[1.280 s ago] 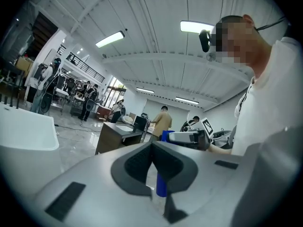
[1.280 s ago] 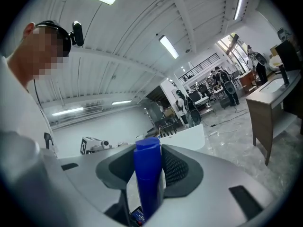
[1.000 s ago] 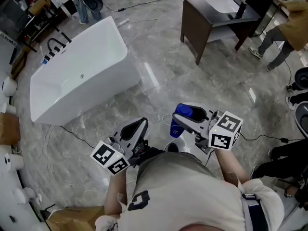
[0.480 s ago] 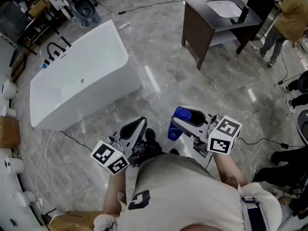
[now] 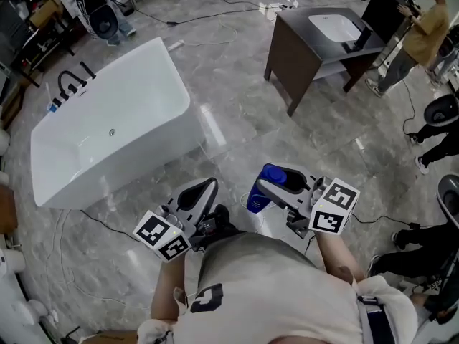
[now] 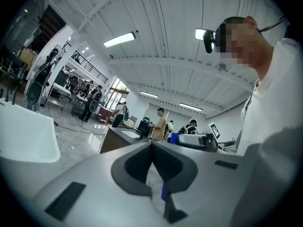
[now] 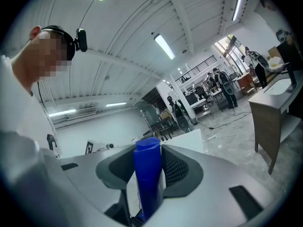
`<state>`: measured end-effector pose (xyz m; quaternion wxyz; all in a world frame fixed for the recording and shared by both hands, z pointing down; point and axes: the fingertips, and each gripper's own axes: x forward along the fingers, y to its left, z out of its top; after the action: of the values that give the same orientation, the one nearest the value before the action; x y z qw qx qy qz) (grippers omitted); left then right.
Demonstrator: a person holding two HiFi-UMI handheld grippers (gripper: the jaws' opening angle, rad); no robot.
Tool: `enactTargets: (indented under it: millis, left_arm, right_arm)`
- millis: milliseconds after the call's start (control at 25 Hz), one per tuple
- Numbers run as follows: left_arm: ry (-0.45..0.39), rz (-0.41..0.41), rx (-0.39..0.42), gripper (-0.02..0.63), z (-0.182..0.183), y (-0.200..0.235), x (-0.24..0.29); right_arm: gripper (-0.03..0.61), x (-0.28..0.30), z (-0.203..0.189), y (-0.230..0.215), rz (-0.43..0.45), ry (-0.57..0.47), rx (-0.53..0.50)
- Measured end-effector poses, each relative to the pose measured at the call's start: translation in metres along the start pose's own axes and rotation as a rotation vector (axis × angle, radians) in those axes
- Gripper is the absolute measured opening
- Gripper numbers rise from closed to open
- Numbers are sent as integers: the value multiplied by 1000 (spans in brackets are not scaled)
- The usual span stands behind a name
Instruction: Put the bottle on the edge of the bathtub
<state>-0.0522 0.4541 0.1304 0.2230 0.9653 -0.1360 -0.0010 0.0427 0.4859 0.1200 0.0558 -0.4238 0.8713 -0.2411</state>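
A blue bottle (image 5: 259, 194) with a blue cap stands upright between the jaws of my right gripper (image 5: 276, 181), which is shut on it; the right gripper view shows the bottle (image 7: 147, 174) pressed between both pads. My left gripper (image 5: 199, 194) is held beside it at the left, its pads together with nothing between them (image 6: 151, 167). The white bathtub (image 5: 143, 149) stands on the grey marble floor at the upper left, well ahead of both grippers. Its corner shows in the left gripper view (image 6: 23, 136) and behind the bottle in the right gripper view (image 7: 189, 138).
A black faucet (image 5: 69, 83) stands at the tub's far left end. A dark wooden vanity (image 5: 297, 45) with a white basin stands at the upper right, with a person (image 5: 416, 38) beside it. Cables cross the floor, and other people's legs show at the right edge.
The floor, tub and vanity have slid in the head view as I move across the room with both grippers. The tub now sits lower and further left. The bottle stays gripped.
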Motion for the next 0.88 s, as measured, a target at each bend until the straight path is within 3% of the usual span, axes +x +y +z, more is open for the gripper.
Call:
enactTargets:
  millis: [480,880]
  left_arm:
    - [-32,-19,13,57,48,98,-22]
    - [-29,-35,-33,57,62,143,-40]
  right_arm:
    - [164,95,40,-26,-60,-19,-53]
    - [163,161,44,-25,-18,43,-75]
